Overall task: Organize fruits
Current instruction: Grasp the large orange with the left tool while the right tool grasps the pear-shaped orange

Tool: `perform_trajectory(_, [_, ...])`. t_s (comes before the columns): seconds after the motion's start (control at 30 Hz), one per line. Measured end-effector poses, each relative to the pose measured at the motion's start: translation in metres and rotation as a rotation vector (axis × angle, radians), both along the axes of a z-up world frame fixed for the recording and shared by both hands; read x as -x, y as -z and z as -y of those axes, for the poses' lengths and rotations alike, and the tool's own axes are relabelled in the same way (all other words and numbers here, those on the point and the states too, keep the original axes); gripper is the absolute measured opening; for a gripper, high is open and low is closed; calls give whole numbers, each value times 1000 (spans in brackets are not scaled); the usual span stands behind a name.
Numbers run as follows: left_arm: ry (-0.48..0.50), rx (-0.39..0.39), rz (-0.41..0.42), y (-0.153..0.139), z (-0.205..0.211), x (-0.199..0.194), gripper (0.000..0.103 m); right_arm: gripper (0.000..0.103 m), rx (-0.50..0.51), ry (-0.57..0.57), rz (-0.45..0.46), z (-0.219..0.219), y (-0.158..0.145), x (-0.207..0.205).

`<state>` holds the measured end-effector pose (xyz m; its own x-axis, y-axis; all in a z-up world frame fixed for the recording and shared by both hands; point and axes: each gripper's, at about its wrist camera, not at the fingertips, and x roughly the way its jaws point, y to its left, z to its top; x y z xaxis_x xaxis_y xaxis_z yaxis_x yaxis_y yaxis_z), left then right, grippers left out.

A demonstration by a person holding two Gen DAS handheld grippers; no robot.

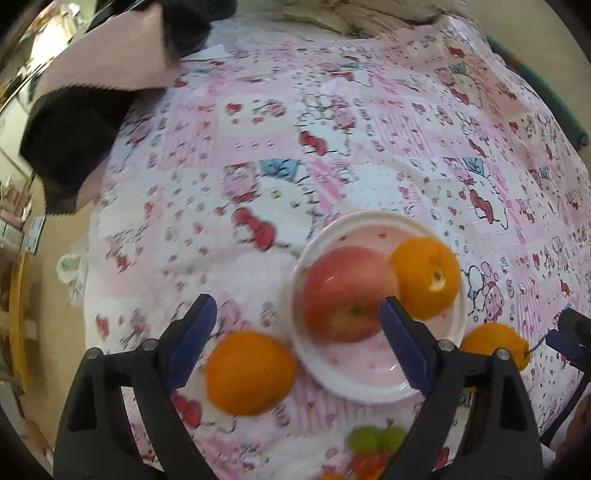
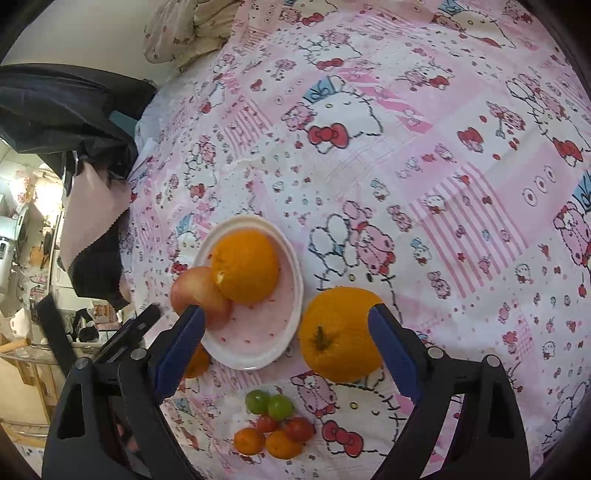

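Observation:
A white plate [image 1: 369, 365] [image 2: 258, 328] lies on the pink cartoon-print cloth and holds a red apple [image 1: 343, 291] [image 2: 199, 295] and an orange [image 1: 426, 277] [image 2: 245, 269]. My left gripper [image 1: 297, 304] hangs open above the plate's left rim, gripping nothing. A loose orange [image 1: 251, 373] [image 2: 197, 363] lies below it, left of the plate. My right gripper [image 2: 286, 313] is open over the gap between the plate and a second loose orange [image 2: 341, 334] [image 1: 495, 343]; its right finger overlaps that orange's edge, and nothing is gripped.
Green grapes [image 2: 269, 404] [image 1: 373, 437], cherry tomatoes [image 2: 284, 428] and small oranges [image 2: 266, 441] cluster in front of the plate. A black and pink garment [image 1: 81, 122] [image 2: 92, 221] drapes over the left edge. Pillows [image 2: 184, 29] lie at the back.

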<state>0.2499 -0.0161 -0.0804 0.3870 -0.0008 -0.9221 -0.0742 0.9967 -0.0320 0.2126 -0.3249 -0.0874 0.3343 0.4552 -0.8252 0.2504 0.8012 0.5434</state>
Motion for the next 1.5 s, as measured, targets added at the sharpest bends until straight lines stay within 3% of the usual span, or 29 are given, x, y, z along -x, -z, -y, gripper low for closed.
perform_trajectory(0.33, [-45, 14, 3, -3, -51, 49, 88, 92, 72, 12, -38, 15, 11, 28])
perform_trajectory(0.5, [-69, 43, -31, 13, -66, 55, 90, 92, 109, -19, -73, 7, 25, 33])
perform_trajectory(0.67, [-15, 35, -91, 35, -56, 55, 90, 92, 132, -40, -92, -1, 34, 27])
perform_trajectory(0.8, [42, -16, -118, 57, -42, 51, 90, 92, 140, -38, -97, -3, 37, 22])
perform_trajectory(0.93, [80, -7, -151, 76, -40, 43, 90, 92, 139, -50, -100, -6, 38, 19])
perform_trajectory(1.17, [124, -19, -156, 86, -34, 38, 90, 92, 133, -53, -105, -6, 41, 14])
perform_trajectory(1.23, [126, -18, -170, 92, -34, 38, 87, 92, 131, -53, -107, -6, 42, 13])
perform_trajectory(1.3, [148, -3, -167, 94, -31, 38, 71, 92, 137, -56, -111, -7, 44, 12])
perform_trajectory(1.43, [163, -41, -150, 90, -24, 42, 69, 92, 170, -82, -146, -14, 57, 10])
perform_trajectory(1.5, [141, -23, -151, 86, -26, 44, 69, 92, 178, -98, -167, -18, 65, 9])
